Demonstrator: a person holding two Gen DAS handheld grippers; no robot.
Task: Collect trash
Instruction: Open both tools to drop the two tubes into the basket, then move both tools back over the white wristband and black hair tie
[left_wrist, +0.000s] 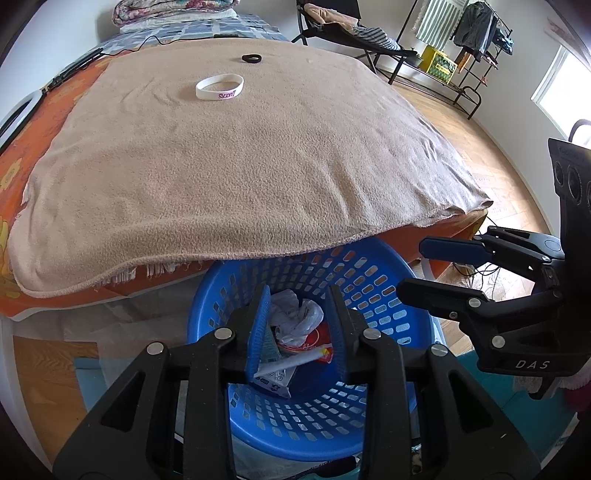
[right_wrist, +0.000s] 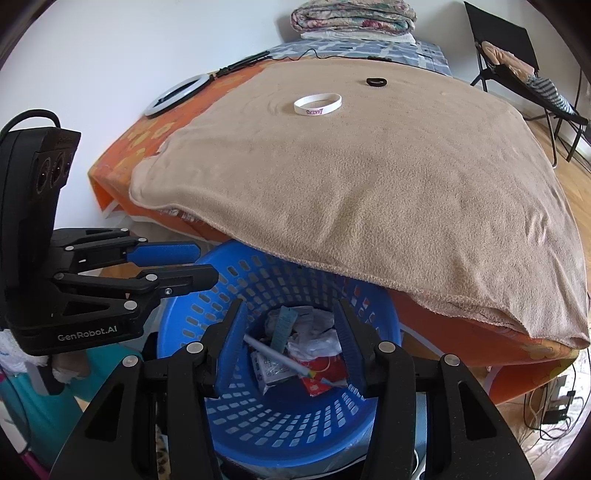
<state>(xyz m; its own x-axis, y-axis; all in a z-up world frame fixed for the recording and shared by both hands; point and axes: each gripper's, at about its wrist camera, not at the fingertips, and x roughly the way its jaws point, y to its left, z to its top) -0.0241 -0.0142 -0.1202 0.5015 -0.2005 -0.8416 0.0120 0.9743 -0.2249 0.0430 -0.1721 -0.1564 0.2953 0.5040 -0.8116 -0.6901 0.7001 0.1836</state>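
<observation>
— Below the bed's near edge, what's there?
— Blue basket (left_wrist: 388, 295) holding the trash (left_wrist: 295, 317); both hand-held grippers, left (left_wrist: 299, 332) and right (right_wrist: 290, 343), released, empty above it.
— On the bed?
— Tan blanket (left_wrist: 240, 166), white wristband (left_wrist: 219, 86).

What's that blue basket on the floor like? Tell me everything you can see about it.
The blue basket is round, looks like plastic, and its walls are pierced with rows of small slots. It stands upright on the floor, its far rim tucked under the tan blanket hanging off the bed. Inside lie crumpled white paper, a white stick, a small printed carton and a red wrapper. Both claws hang above it, apparently not touching it.
</observation>
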